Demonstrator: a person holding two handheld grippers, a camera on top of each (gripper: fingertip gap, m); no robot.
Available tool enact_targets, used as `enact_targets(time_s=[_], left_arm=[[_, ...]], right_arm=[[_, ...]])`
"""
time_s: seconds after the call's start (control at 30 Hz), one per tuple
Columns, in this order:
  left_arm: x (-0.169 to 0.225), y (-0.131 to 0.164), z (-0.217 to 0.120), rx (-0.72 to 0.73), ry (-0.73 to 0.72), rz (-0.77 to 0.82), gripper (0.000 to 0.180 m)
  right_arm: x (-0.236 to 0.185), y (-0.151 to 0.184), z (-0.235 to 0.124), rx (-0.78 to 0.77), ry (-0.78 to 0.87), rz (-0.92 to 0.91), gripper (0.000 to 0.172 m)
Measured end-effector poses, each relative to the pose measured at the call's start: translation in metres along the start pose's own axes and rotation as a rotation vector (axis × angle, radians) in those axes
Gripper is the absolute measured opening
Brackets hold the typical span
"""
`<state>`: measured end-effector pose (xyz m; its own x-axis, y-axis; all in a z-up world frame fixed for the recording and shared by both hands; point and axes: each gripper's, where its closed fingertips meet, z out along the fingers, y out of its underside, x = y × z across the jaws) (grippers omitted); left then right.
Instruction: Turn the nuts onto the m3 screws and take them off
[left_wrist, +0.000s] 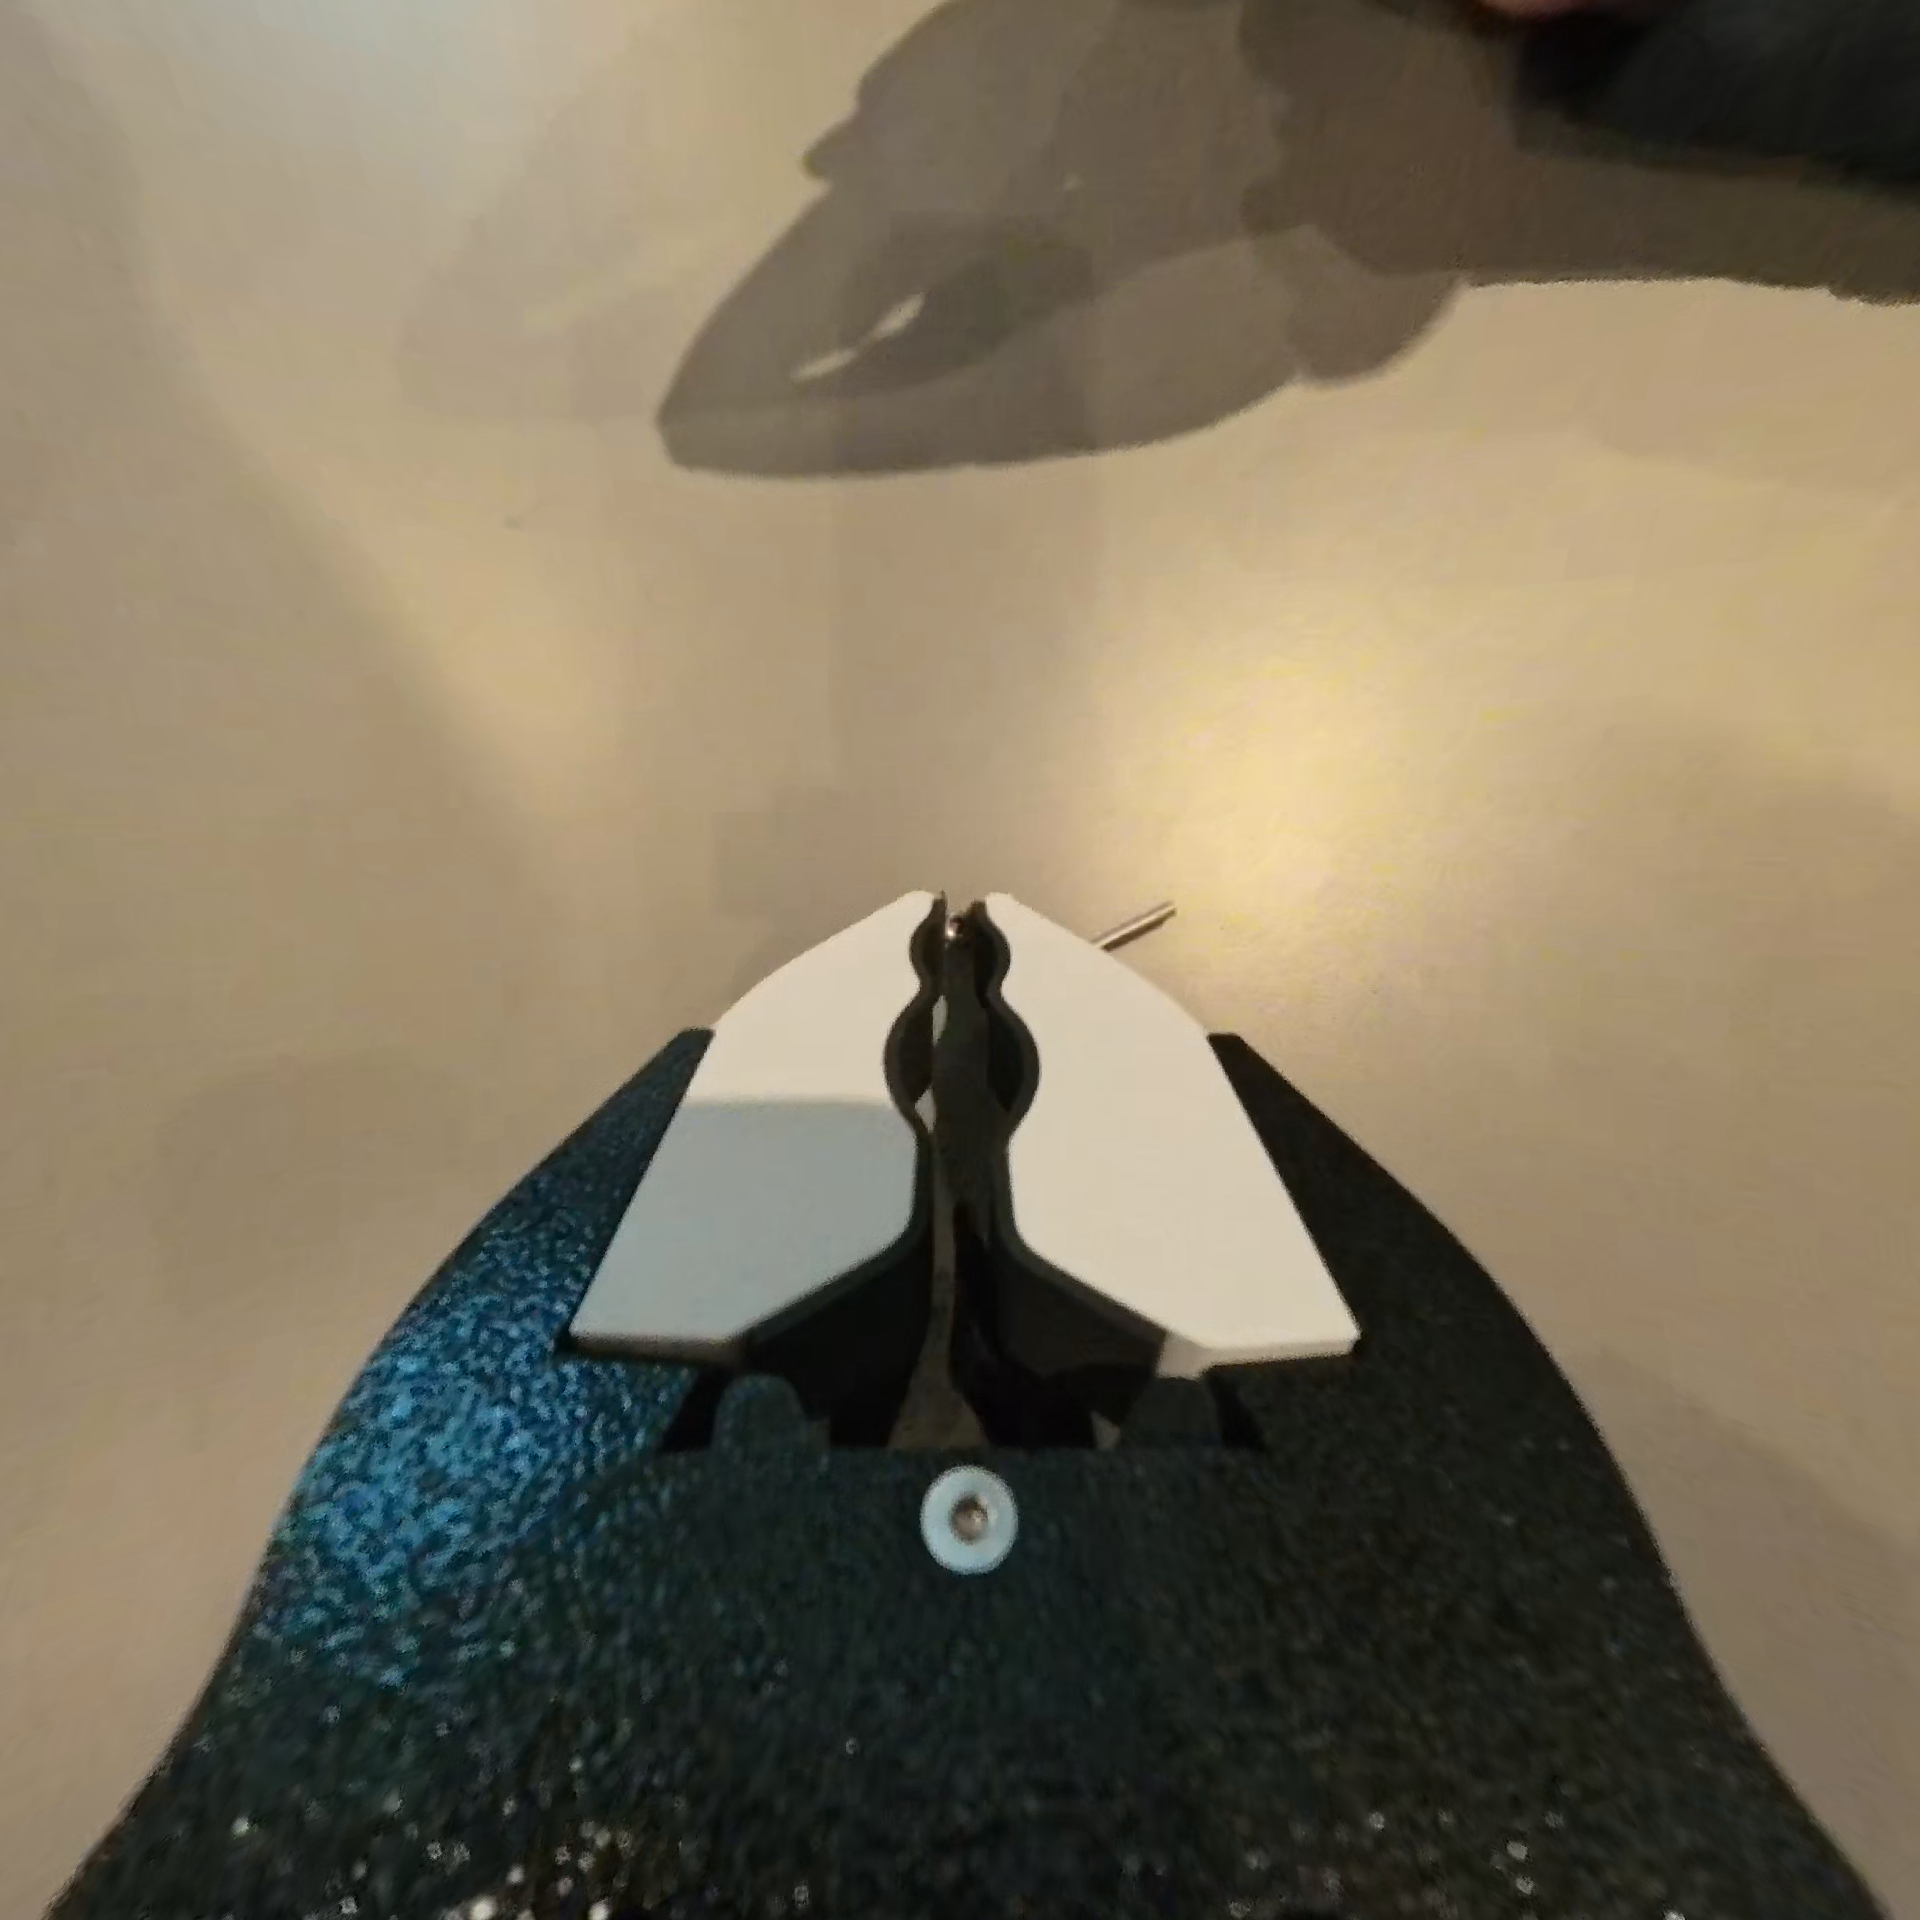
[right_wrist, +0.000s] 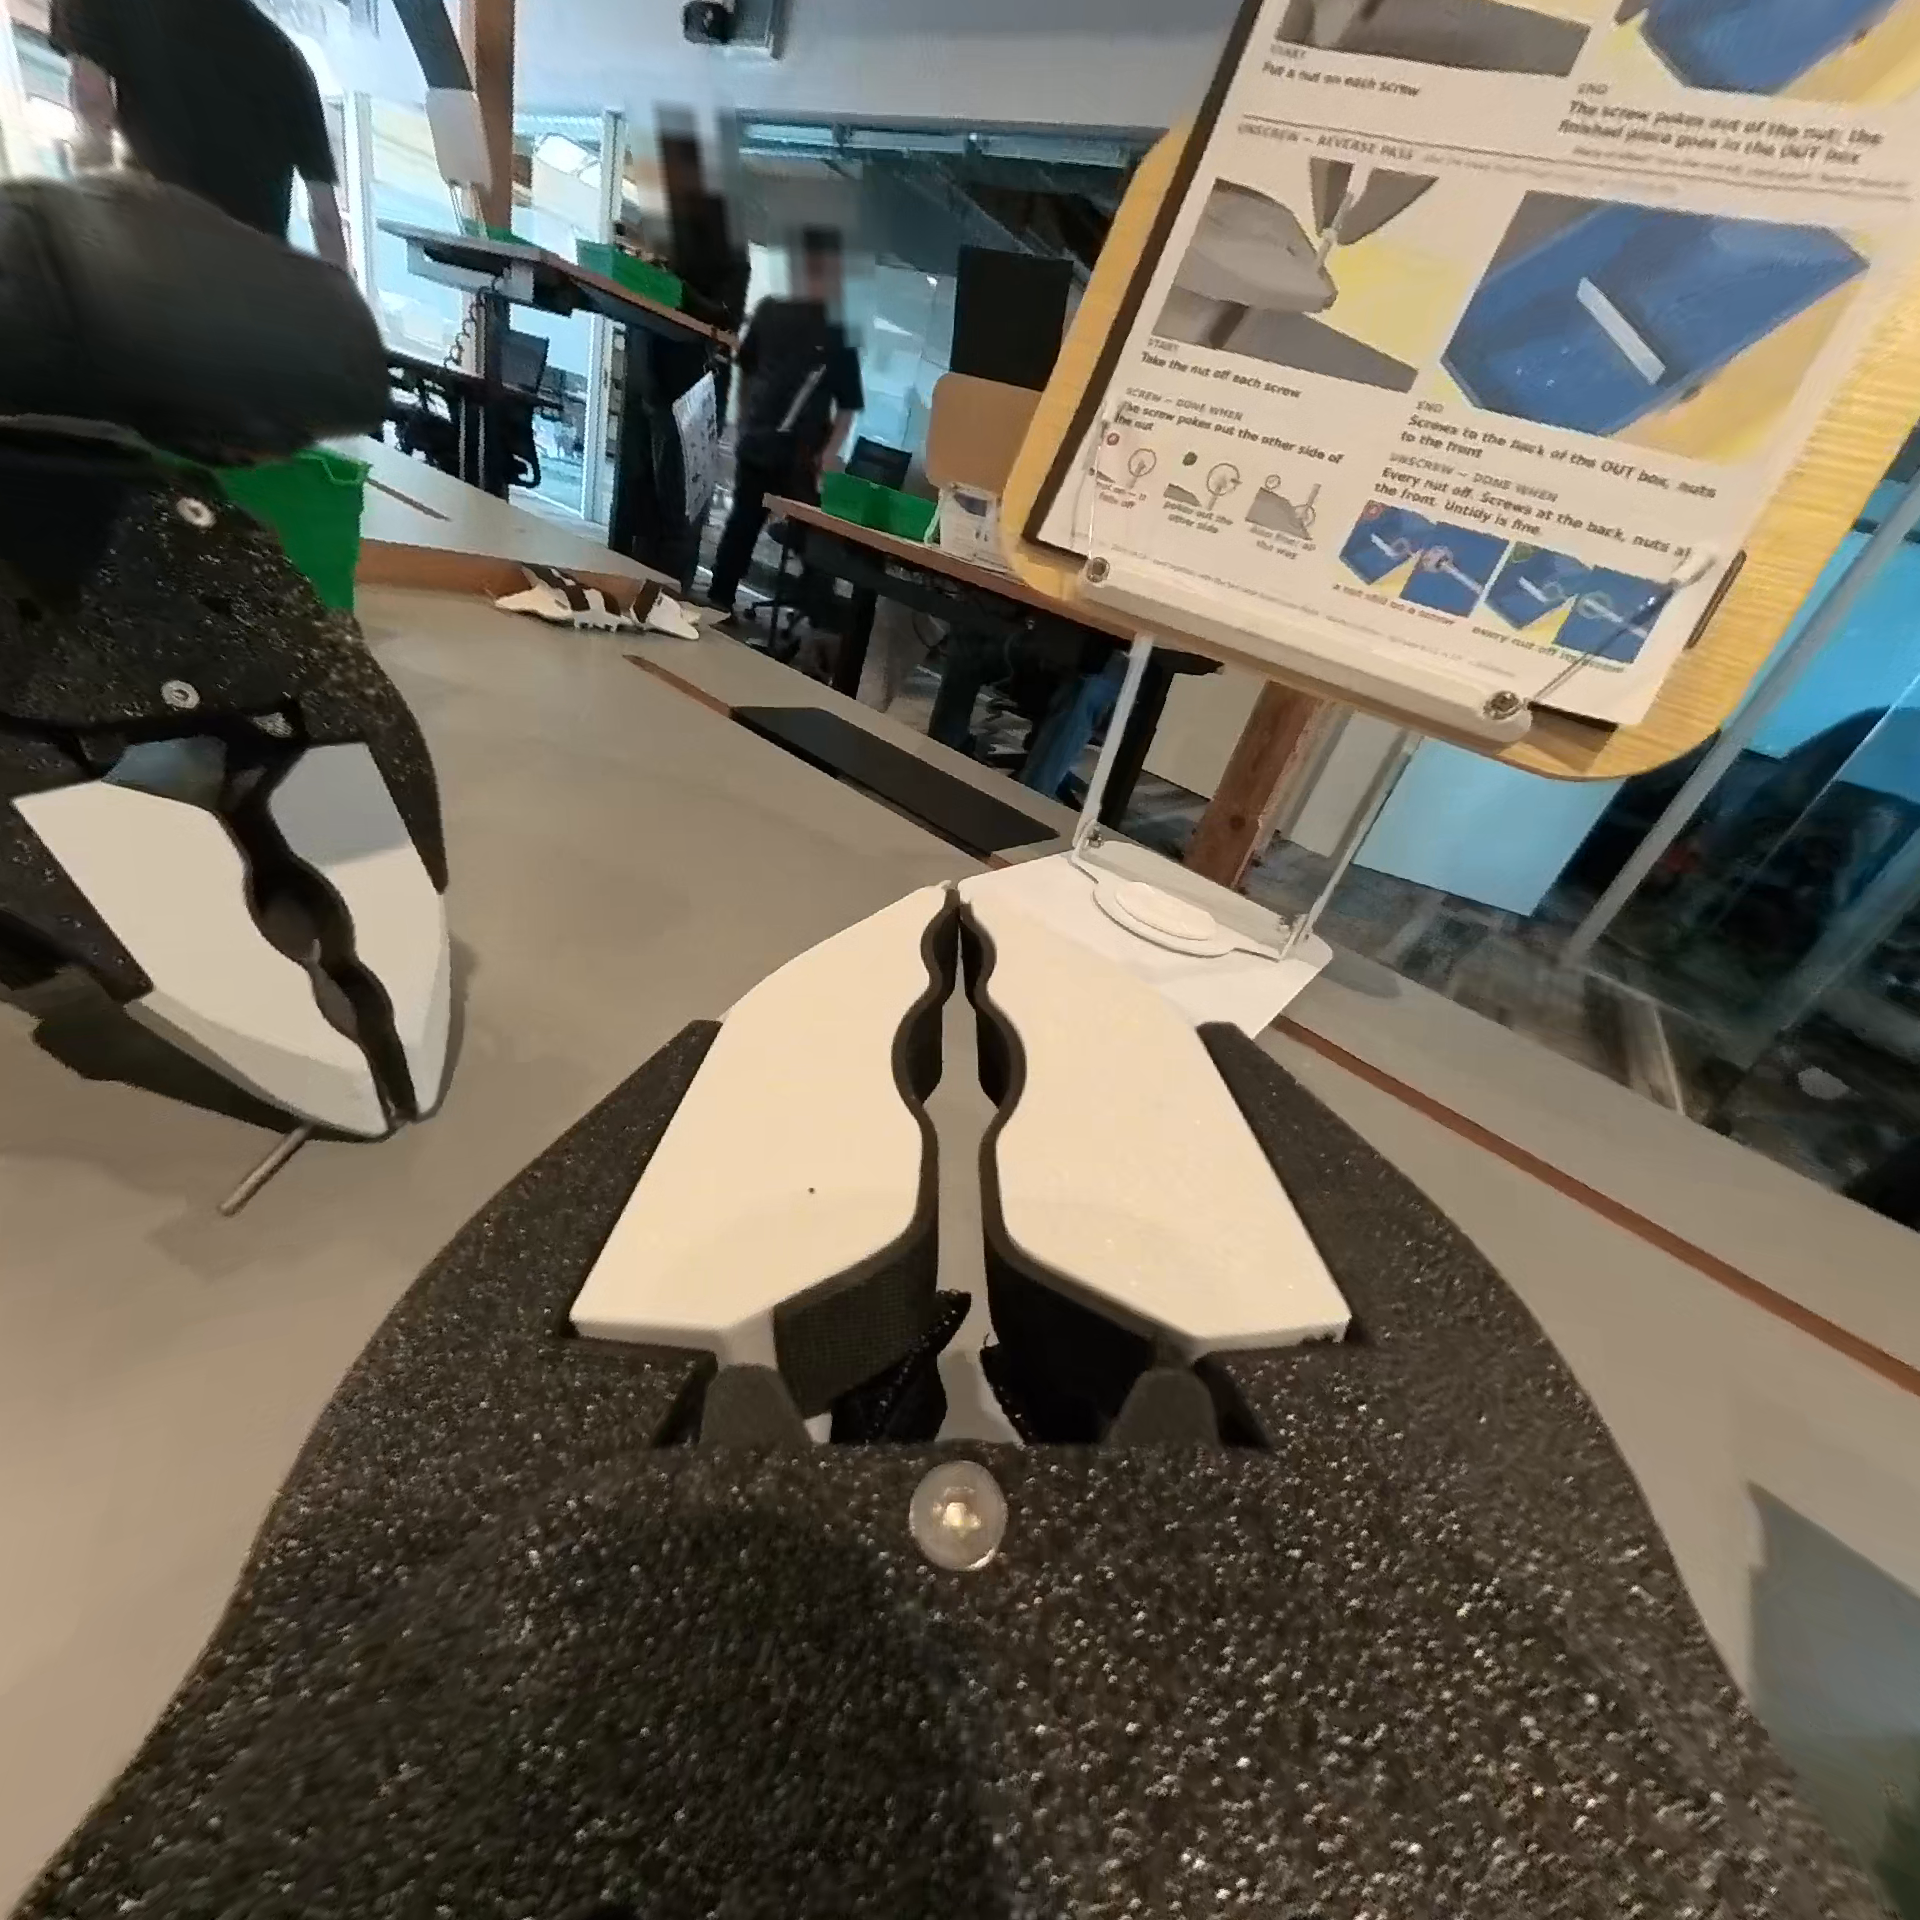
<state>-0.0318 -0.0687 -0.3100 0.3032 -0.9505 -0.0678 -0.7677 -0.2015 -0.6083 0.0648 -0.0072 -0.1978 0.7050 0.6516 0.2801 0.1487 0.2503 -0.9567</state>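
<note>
My left gripper (left_wrist: 958, 914) points down at the beige table (left_wrist: 416, 623). It is shut on a thin metal screw: a shiny bit shows between the fingertips, and the shaft (left_wrist: 1132, 925) sticks out to the right past the right finger. In the right wrist view the left gripper (right_wrist: 400, 1112) hangs at the left just above the table (right_wrist: 623, 831), with the screw shaft (right_wrist: 260, 1169) poking out below its tips. My right gripper (right_wrist: 956, 899) is shut, pads together at the tips, and nothing shows between them. It is held above the table, to the right of the left gripper.
An instruction board (right_wrist: 1455, 364) stands on a white base (right_wrist: 1278, 966) just beyond my right gripper. A black strip (right_wrist: 894, 769) is set into the table. Green bins (right_wrist: 301, 520) and people stand farther back. The right gripper's shadow (left_wrist: 935, 343) falls on the table. My hands' fingertips stand some 15 centimetres from each other.
</note>
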Motion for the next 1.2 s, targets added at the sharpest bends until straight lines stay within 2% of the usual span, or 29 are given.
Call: enact_targets(time_s=[0.17, 0.33, 0.43, 0.57, 0.67, 0.73, 0.8, 0.97, 1.2], left_arm=[[-0.003, 0.000, -0.002, -0.008, -0.019, 0.033, 0.004], [-0.010, -0.010, -0.015, 0.097, -0.063, 0.001, 0.005], [-0.027, -0.022, -0.033, 0.231, -0.180, -0.014, 0.005], [-0.063, -0.035, -0.074, 0.529, -0.414, -0.089, 0.005], [-0.089, -0.017, -0.096, 0.675, -0.584, -0.204, 0.005], [-0.092, -0.011, -0.100, 0.730, -0.568, -0.237, 0.005], [-0.089, -0.015, -0.103, 0.766, -0.513, -0.208, 0.005], [-0.087, -0.019, -0.115, 0.886, -0.494, -0.186, 0.005], [-0.119, 0.017, -0.167, 0.967, -0.704, -0.237, 0.005]], right_arm=[[-0.002, 0.002, 0.001, -0.010, -0.014, 0.000, 0.000], [0.002, 0.003, -0.001, 0.000, -0.008, 0.041, 0.000], [0.007, 0.004, -0.002, 0.003, 0.006, 0.067, 0.000], [0.012, 0.005, -0.004, 0.002, 0.028, 0.084, 0.000], [0.013, 0.008, -0.004, -0.017, 0.042, 0.073, 0.000], [0.011, 0.010, -0.003, -0.034, 0.041, 0.049, 0.000], [0.003, 0.011, 0.000, -0.061, 0.027, 0.007, 0.000], [-0.034, 0.014, 0.009, -0.138, -0.024, -0.136, 0.000], [-0.095, 0.009, 0.003, -0.188, -0.084, -0.204, 0.000]])
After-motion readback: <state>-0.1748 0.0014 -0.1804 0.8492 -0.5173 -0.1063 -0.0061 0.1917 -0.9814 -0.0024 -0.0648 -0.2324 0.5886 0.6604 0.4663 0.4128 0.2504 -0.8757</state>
